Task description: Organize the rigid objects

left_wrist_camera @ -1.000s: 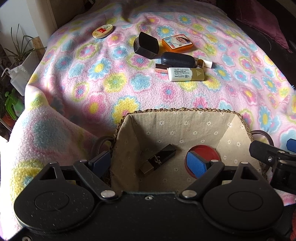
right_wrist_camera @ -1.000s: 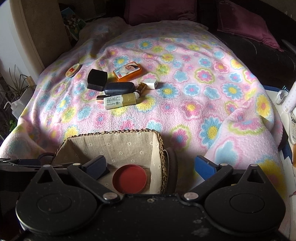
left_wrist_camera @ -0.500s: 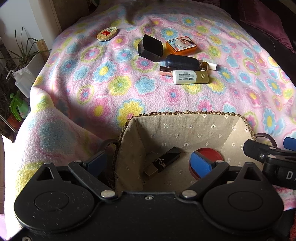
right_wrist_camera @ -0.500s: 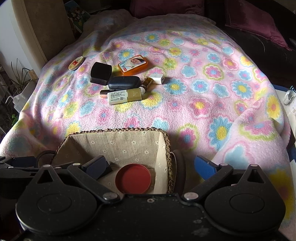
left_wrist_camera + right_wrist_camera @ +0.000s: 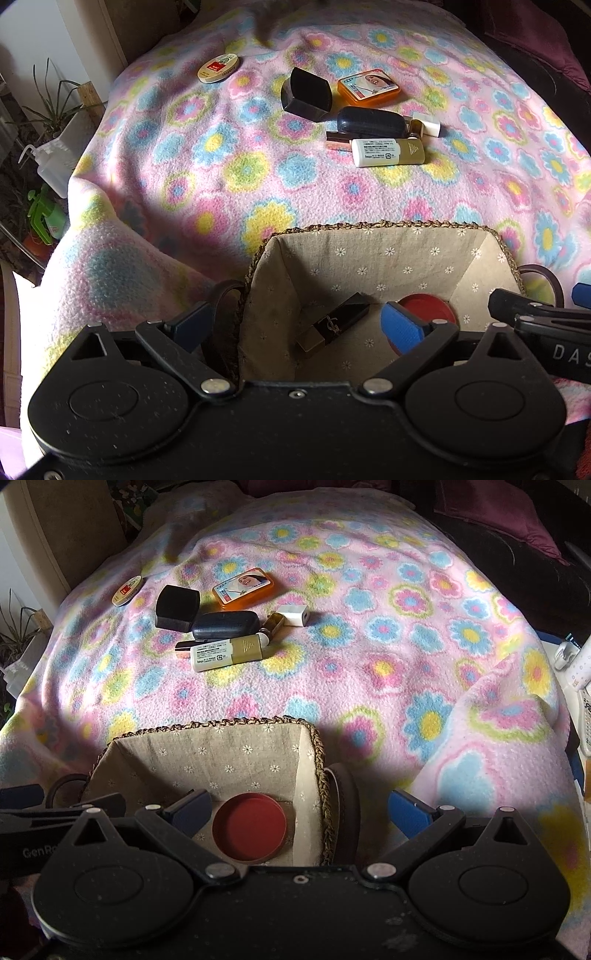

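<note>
A lined wicker basket sits near me on a flowered blanket. It holds a black lipstick case and a red round lid. My left gripper is open, straddling the basket's left wall. My right gripper is open, straddling its right wall. Farther out lie a black box, an orange tin, a dark case, a white-and-gold tube, a white charger and a round cream tin.
The blanket slopes off at the left and right edges. Plants and a white bottle stand past the left edge. A dark sofa with maroon cushions lies beyond the far right. White items sit at the right edge.
Both grippers have pulled slightly toward the basket's near side and risen a little; the view shifted. The objects on the blanket and in the basket have not moved.
</note>
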